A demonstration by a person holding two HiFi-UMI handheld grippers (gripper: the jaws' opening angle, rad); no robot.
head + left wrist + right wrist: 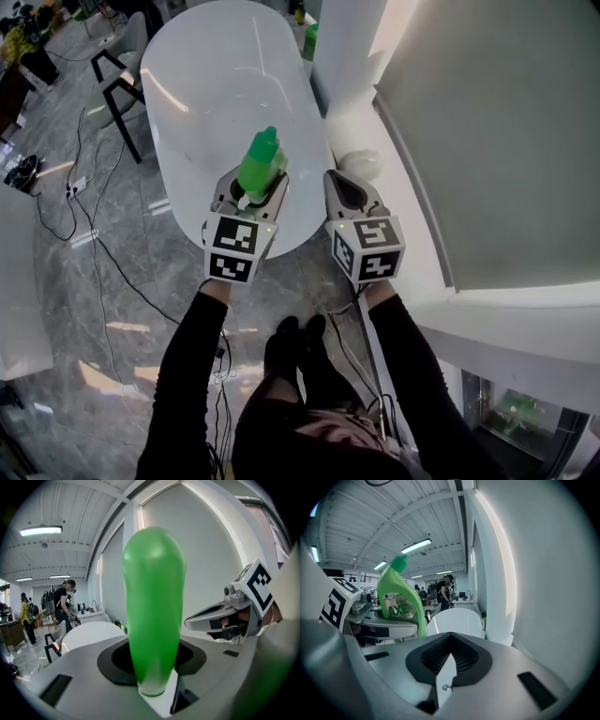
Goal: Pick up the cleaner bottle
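- The base of the green plastic cleaner bottle (261,164) is hidden between the jaws of the left gripper (251,192). In the left gripper view the bottle is only a blurred green column.
- The label (399,609) reads "AXE" in the right gripper view. The smaller print is too small to read.
- The bottle's long axis is upright, with the green cap (398,564) on top.
- The left gripper is clamped on the bottle's body, and the bottle is over the near end of the white oval table (216,84).
- The right gripper (349,187) is just beside it, with its jaws together and nothing between them.
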